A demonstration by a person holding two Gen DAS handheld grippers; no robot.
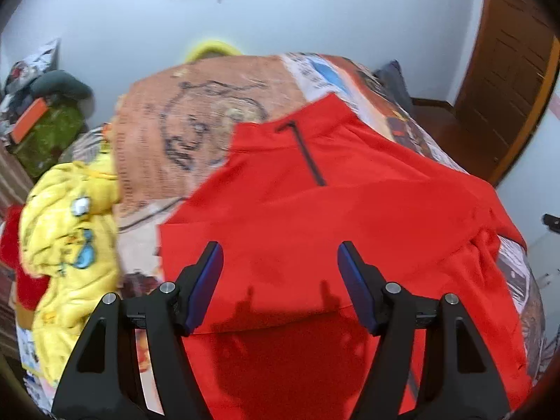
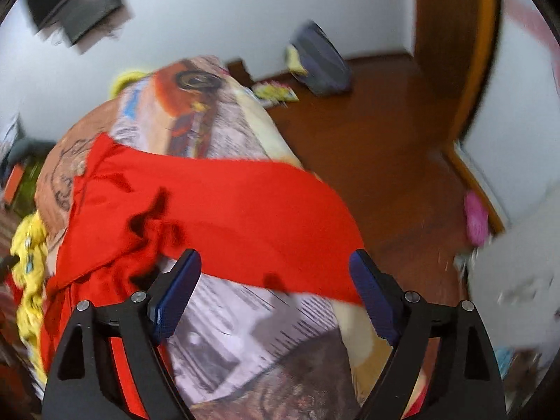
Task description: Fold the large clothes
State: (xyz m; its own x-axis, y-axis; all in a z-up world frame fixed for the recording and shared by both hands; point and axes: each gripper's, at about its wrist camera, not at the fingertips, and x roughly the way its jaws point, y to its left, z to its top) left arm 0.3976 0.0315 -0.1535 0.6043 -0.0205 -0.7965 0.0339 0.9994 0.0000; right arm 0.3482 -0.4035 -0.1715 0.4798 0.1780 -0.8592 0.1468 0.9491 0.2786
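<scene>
A big red top [image 1: 315, 217] is spread out on a bed [image 1: 196, 115] that is covered by a printed blanket. In the left wrist view the top is seen lying flat, with its collar and short dark zip [image 1: 308, 154] at the far end and its bottom edge at the near end, so its long way runs from near to far. The left gripper [image 1: 280, 280] is held just above the near part of the top, with its blue pads [image 1: 206, 287] kept wide apart and nothing caught between them; only their shadows are laid on the cloth. In the right wrist view the right side of the top is seen as a long red band [image 2: 252, 217] stretched across the blanket, with a bunched part [image 2: 147, 231] to the left. The right gripper [image 2: 276, 287] is also spread wide and nothing is held in it; the near red edge is found right between its tips, a little ahead. That edge is judged to be nearer to the right gripper, so the next grab is likely best made there. A yellow piece of clothing [image 1: 70, 245] is piled at the left of the bed.
</scene>
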